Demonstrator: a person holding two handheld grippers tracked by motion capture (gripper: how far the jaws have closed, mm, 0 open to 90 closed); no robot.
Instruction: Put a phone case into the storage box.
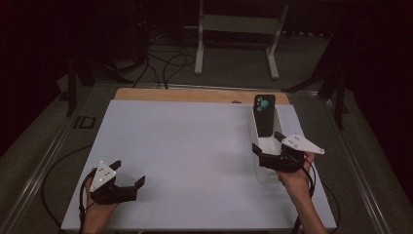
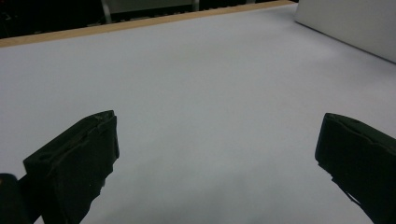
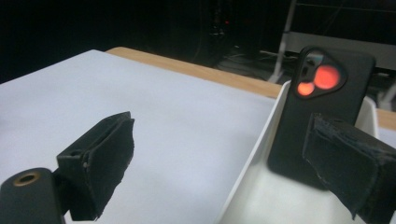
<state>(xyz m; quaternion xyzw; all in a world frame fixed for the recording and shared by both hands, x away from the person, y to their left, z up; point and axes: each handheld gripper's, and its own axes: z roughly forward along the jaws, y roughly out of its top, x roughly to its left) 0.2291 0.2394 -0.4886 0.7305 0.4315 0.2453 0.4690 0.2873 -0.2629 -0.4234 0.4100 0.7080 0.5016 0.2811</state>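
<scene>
At left, the left gripper (image 1: 130,181) rests on the white tabletop (image 1: 195,156), jaws spread. At right, the right gripper (image 1: 267,144), jaws spread, straddles the white plastic bin's (image 1: 265,173) wall; a black phone (image 1: 265,114) stands inside. It should probably close squarely.

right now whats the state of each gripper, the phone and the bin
left gripper: open, holding nothing, low over the table
right gripper: open, jaws astride the near left wall of the bin, gripping nothing
phone: upright in the bin, leaning back, camera side facing the person
bin: white, standing on the table's right side, holding the phone
</scene>
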